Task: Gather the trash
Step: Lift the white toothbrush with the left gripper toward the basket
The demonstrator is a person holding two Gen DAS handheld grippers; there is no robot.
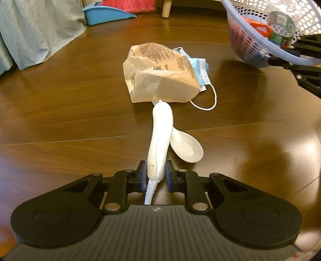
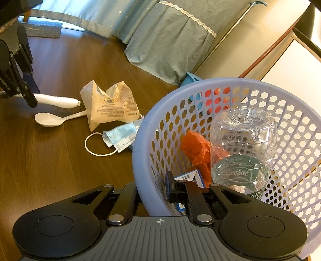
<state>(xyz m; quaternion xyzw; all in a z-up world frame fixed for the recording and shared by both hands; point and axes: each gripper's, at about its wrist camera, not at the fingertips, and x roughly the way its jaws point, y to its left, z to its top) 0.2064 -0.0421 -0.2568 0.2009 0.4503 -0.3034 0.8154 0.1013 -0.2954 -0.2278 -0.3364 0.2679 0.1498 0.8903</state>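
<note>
Left tongs [image 1: 154,176] pinch the white plastic handle [image 1: 160,132] near its end, low over the floor; it looks light, stiff, smooth & may slip. Right tongs [image 2: 152,192] clamp the basket [image 2: 140,140] rim.

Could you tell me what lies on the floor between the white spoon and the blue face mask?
The crumpled paper bag lies between the white spoon and the blue face mask, clearest in the right wrist view.

A dark brown wood floor [image 1: 60,112] with a soft sheen runs to pale blue-grey curtains [image 2: 166,40] with lace trim, a cream wall [image 2: 250,40], a grey mat [image 2: 43,30], a blue dustpan [image 1: 106,14] and a wooden furniture leg [image 1: 166,9].
</note>
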